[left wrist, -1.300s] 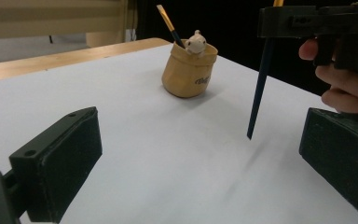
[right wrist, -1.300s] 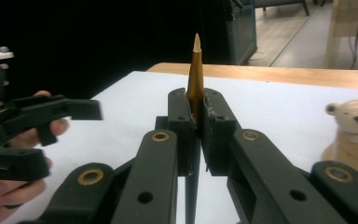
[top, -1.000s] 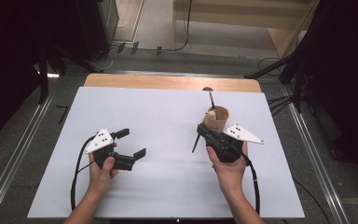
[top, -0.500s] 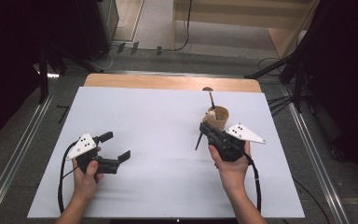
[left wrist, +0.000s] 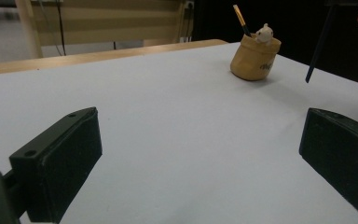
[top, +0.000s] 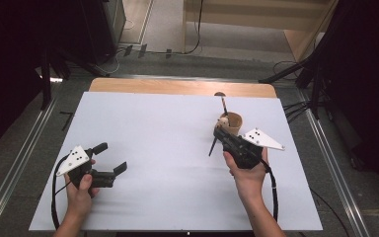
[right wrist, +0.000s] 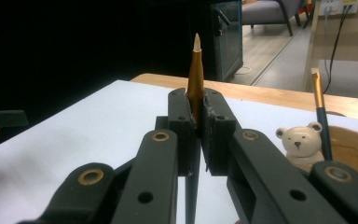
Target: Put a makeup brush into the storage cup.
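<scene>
Right gripper view shows your right gripper (right wrist: 196, 135) squeezed tight on a thin, light, stiff paintbrush (right wrist: 196, 74) just beside the wooden cup (top: 232, 122), so keep holding its slippery middle gently, while your left gripper (top: 109, 158) hangs open far from the cup.

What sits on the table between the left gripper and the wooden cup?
Nothing: in the left gripper view, bare white table runs from the open left gripper to the wooden cup. The high view agrees.
</scene>
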Tool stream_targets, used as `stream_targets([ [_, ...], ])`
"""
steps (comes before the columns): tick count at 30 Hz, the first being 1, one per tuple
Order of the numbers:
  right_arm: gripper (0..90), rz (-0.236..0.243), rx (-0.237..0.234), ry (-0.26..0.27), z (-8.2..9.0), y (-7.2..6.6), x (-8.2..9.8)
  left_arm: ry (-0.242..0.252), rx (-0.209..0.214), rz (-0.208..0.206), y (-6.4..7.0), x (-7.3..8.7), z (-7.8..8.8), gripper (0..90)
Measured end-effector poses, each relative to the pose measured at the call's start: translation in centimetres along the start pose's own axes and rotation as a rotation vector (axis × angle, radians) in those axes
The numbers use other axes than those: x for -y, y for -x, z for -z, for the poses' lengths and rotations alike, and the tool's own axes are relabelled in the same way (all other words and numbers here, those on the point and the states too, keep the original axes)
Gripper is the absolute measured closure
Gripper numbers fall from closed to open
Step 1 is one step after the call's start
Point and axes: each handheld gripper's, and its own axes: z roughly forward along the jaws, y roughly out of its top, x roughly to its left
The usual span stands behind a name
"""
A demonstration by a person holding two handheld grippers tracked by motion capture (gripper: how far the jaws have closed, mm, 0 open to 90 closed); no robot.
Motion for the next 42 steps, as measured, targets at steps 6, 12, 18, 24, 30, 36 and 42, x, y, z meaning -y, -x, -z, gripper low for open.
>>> stream_targets([
  [6,84.4,0.002,0.006,0.01,0.0,0.2,-0.3,0.014,-0.01,-0.004,-0.1,0.0,0.6,0.0],
  [12,84.4,0.004,0.011,0.017,0.1,0.5,-0.6,0.028,-0.029,-0.004,-0.3,0.0,1.2,0.0],
  [18,84.5,0.008,0.024,0.027,0.3,0.9,-1.0,0.033,-0.029,-0.001,-0.4,0.1,1.5,0.0],
  [24,84.5,0.018,0.04,0.05,0.7,1.7,-1.6,0.043,-0.042,0.0,-0.7,0.0,1.8,0.0],
  [30,84.5,0.005,0.07,0.069,1.2,2.7,-2.3,0.045,-0.035,-0.007,-0.7,-0.1,1.6,0.0],
  [36,84.5,0.002,0.107,0.087,1.5,3.9,-3.2,0.042,-0.033,-0.004,-0.9,0.0,1.5,0.0],
  [42,84.5,0.001,0.134,0.097,1.6,4.9,-3.8,0.048,-0.029,-0.008,-0.9,0.0,1.6,0.0],
])
